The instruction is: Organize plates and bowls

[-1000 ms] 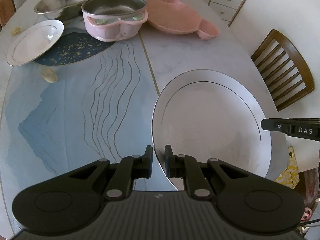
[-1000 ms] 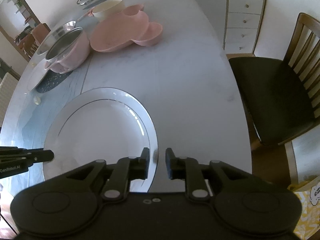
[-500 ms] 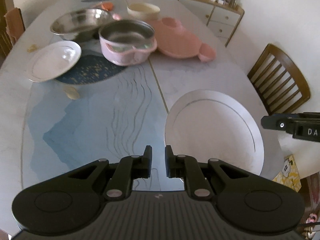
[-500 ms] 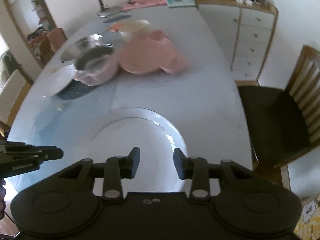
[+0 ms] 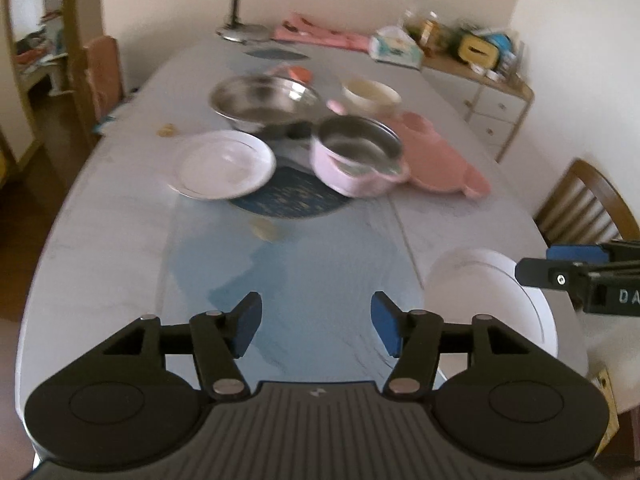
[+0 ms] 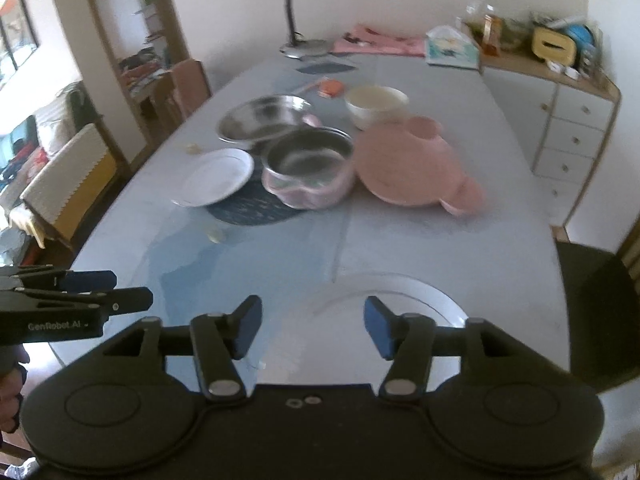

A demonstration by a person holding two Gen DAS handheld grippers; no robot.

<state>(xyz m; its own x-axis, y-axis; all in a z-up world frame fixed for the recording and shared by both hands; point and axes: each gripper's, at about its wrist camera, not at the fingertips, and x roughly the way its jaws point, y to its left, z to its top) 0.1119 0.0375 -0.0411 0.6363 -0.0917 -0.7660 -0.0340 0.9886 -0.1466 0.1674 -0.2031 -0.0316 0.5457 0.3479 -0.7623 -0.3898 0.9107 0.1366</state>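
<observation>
A large white plate (image 5: 480, 292) (image 6: 400, 300) lies flat at the table's near right edge. My left gripper (image 5: 316, 322) is open and empty, above the table to the plate's left. My right gripper (image 6: 312, 326) is open and empty, over the plate's near rim. Farther back stand a small white plate (image 5: 226, 164) (image 6: 218, 176), a steel bowl (image 5: 264, 100) (image 6: 266, 114), a pink pot with steel inside (image 5: 356, 156) (image 6: 310, 168), a pink mouse-shaped dish (image 5: 436, 156) (image 6: 412, 164) and a cream bowl (image 5: 370, 94) (image 6: 376, 104).
A dark blue round mat (image 5: 288, 200) lies under the small plate and pot. A wooden chair (image 5: 588, 204) and a dark chair seat (image 6: 596, 312) stand on the right. A desk lamp (image 6: 304, 8), pink cloth and a drawer cabinet (image 6: 568, 136) stand at the back.
Both grippers opened and let go of the large plate, which now lies on the table. Both have pulled back and lifted, so more of the table shows.
</observation>
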